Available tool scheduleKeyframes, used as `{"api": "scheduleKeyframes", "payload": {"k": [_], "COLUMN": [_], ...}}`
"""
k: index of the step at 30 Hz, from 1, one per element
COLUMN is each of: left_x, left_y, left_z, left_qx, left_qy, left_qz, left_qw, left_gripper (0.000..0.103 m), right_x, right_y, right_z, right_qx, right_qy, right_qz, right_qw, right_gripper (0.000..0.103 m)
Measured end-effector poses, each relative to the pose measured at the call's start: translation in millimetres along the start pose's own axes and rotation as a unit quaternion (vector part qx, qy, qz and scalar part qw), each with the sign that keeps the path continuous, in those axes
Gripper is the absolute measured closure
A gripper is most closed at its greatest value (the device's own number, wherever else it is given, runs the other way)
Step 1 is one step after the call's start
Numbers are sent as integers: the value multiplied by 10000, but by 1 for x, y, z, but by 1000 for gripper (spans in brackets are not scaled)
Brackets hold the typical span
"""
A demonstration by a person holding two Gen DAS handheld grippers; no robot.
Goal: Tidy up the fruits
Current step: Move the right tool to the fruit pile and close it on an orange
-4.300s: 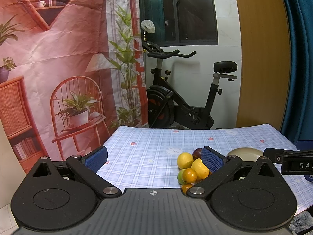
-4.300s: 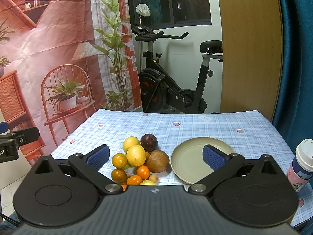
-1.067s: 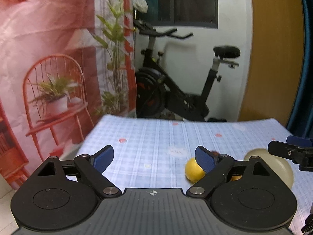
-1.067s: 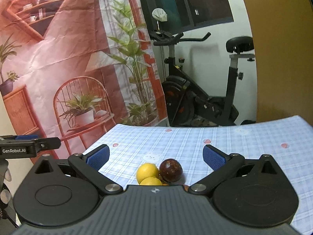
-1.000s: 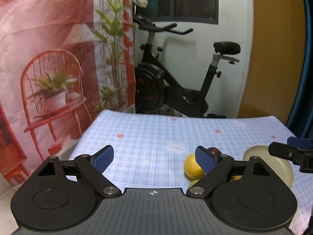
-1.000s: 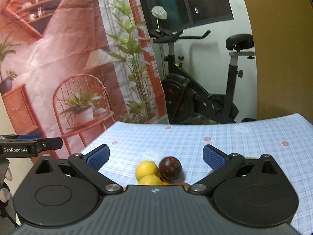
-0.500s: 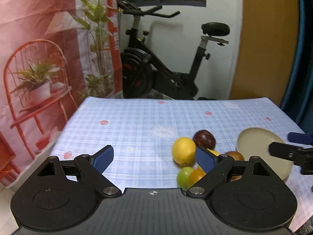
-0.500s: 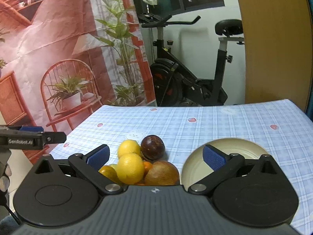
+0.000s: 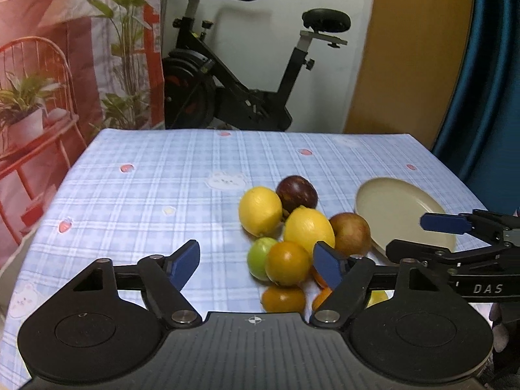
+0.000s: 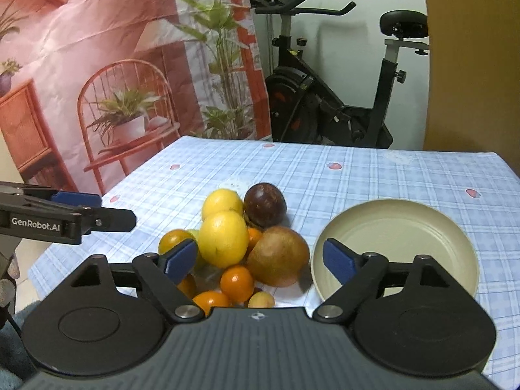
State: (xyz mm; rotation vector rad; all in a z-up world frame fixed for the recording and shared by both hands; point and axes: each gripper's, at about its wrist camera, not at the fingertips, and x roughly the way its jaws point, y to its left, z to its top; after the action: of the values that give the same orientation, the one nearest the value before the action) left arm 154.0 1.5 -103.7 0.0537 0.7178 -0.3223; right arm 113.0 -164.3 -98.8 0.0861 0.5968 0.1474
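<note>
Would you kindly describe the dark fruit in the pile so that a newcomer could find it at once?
Start at the beige plate on the checked tablecloth; the fruit pile lies just to its left. At the pile's far edge, beside a yellow lemon, sits the dark purple fruit. It is the only dark maroon, round piece; its neighbours are yellow, orange, green or brownish.

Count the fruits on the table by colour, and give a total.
Yellow lemons: 2
Dark purple fruit: 1
Brown fruit: 1
Green fruit: 1
Small orange fruits: 5 in view
Small pale yellow fruit: 1
Total: 11
</note>
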Motion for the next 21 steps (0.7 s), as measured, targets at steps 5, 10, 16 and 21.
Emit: {"api": "scheduleKeyframes", "payload": {"k": [5,10,16,21], "left_x": [3,13,34,46], "left_y": [-2,-11,-15,-10], "left_z": [0,-2,-4,-4], "left_qx": [45,271,225,100], "left_qy": [-17,-1,146,310], "left_qz": [-15,-205,-323,-362], "left_qw": [10000,9994,9991,9988], "left_gripper": [34,38,48,50], "right_x": [-2,-4,-3,-1], "right_y": [-1,-2,0,-1], "right_z": [-2,-2,-2,-3], "right_qx": [-40,2,-9,38], "right_qy": [-27,-49,-28,9], "right_qz": [-77,-53,-8,5], "right_qw": [10000,10000,10000,10000], "right_gripper": [31,31,31,31]}}
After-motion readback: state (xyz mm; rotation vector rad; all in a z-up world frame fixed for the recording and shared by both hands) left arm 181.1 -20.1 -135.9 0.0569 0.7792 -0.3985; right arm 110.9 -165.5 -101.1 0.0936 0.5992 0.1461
